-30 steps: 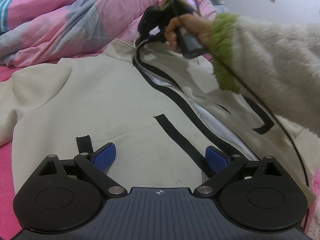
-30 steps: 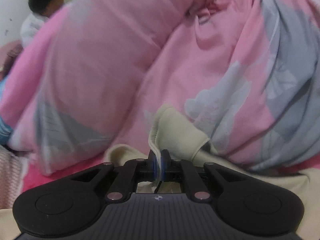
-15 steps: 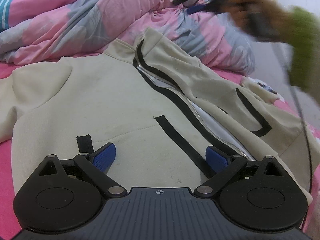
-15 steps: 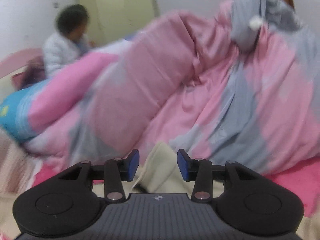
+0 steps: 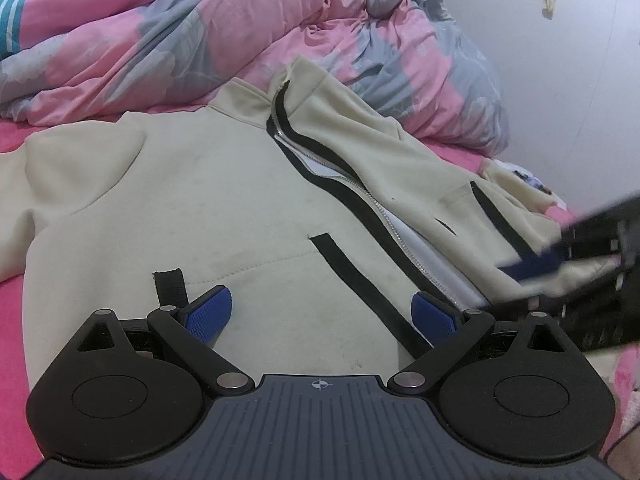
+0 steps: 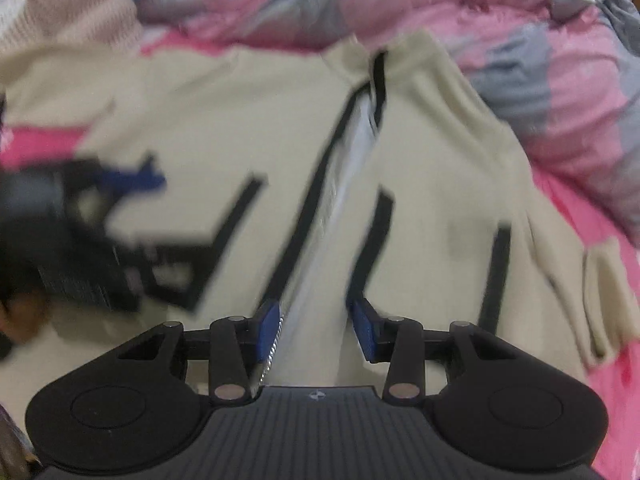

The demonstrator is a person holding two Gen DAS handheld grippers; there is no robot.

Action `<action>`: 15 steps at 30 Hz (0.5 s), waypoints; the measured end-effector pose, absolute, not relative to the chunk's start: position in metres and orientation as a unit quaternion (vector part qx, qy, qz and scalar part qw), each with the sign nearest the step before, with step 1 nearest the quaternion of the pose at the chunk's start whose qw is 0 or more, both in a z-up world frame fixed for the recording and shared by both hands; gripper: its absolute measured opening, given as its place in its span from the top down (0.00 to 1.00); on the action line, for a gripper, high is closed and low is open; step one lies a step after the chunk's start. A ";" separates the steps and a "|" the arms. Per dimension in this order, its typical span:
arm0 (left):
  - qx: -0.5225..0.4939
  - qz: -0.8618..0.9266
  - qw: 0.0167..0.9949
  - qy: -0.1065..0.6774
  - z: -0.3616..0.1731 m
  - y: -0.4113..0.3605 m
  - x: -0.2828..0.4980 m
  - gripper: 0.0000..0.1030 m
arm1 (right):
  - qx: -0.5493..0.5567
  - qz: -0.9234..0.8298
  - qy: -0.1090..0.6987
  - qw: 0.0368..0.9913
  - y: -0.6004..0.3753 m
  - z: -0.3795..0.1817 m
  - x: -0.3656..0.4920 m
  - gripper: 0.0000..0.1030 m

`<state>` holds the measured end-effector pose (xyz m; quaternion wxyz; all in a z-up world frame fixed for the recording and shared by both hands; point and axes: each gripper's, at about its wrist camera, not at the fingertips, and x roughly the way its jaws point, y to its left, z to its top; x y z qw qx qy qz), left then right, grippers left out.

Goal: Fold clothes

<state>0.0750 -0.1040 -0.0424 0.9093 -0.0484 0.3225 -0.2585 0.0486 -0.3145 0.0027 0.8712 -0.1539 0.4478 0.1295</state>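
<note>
Cream zip jacket [image 5: 208, 200] flat on bed, black trim, half-unzipped.

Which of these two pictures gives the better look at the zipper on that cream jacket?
The left wrist view: the zipper is sharp there, its teeth traceable from the collar down the jacket. The right wrist view shows it nearly head-on, running toward the camera, but motion blur smears the zipper into a pale streak.

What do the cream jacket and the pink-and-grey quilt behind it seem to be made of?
Jacket: looks like matte cotton-type fleece, thick soft folds, metal-looking zipper teeth glinting. Quilt: thin smooth printed fabric over puffy filling, judging by fine wrinkles and bulk.
</note>
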 end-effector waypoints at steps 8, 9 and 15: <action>-0.057 -0.260 0.908 0.322 -0.043 -0.102 0.076 0.05 | 0.285 0.153 0.331 0.887 -0.443 0.036 0.024 0.97; -0.056 -0.260 0.908 0.322 -0.043 -0.102 0.076 0.05 | 0.325 0.131 0.325 0.878 -0.462 0.029 0.021 0.97; -0.066 -0.263 0.907 0.322 -0.042 -0.099 0.076 0.05 | 0.434 0.000 0.365 0.824 -0.529 -0.023 0.006 0.88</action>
